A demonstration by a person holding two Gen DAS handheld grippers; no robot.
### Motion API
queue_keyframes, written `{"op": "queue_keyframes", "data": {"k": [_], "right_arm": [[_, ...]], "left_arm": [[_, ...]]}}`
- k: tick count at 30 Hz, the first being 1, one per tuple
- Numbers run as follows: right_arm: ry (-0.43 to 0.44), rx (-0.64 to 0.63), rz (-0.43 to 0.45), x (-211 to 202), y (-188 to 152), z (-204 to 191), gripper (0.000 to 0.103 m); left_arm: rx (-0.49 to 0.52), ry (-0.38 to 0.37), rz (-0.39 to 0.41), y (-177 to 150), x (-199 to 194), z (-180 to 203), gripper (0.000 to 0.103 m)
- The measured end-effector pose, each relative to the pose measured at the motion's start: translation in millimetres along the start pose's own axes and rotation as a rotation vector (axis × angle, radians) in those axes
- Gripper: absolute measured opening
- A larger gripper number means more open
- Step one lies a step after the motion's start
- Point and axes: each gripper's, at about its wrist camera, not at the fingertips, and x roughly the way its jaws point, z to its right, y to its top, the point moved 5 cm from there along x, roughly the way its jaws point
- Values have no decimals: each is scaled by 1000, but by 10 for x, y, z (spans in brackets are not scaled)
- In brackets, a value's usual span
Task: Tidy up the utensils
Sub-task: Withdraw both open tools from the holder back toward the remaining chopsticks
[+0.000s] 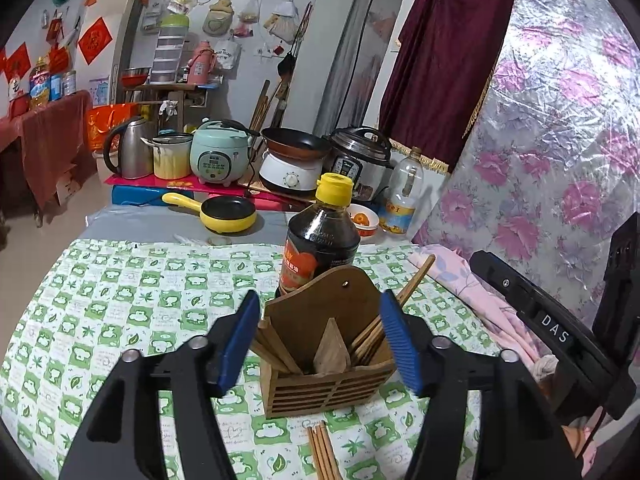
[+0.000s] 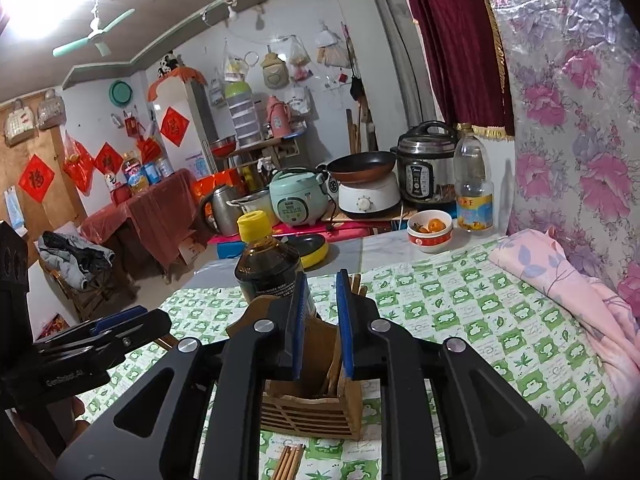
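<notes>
A wooden chopstick holder (image 1: 324, 364) stands on the green-checked tablecloth (image 1: 120, 312), with several chopsticks (image 1: 370, 336) leaning in its compartments. My left gripper (image 1: 320, 344) is open, its blue pads on either side of the holder, not touching it. A few loose chopsticks (image 1: 322, 454) lie on the cloth just in front of the holder. In the right wrist view my right gripper (image 2: 322, 320) hovers above the holder (image 2: 310, 412), jaws narrowly apart and empty. The loose chopsticks (image 2: 290, 462) show below it.
A dark sauce bottle (image 1: 320, 240) with a yellow cap stands right behind the holder. A pink floral cloth (image 1: 472, 292) lies along the right edge by the foil-covered wall. A bowl of fruit (image 2: 430, 230), an oil bottle (image 2: 474, 184) and a yellow pan (image 1: 224, 212) sit farther back.
</notes>
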Motion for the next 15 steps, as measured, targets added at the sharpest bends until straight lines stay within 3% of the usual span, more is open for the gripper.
{"op": "queue_keyframes", "data": {"k": [5,10,15], "right_arm": [[9,4,22,-79,21,-14,41],[38,7,37,-180,41,-72,50],[51,3,60,-308,35,-143,73]], "left_arm": [[-1,23,19,10,-121,-14,85],[-1,36,35,12,-243,-24,91],[16,76,34,-40,-306,-23,94]]}}
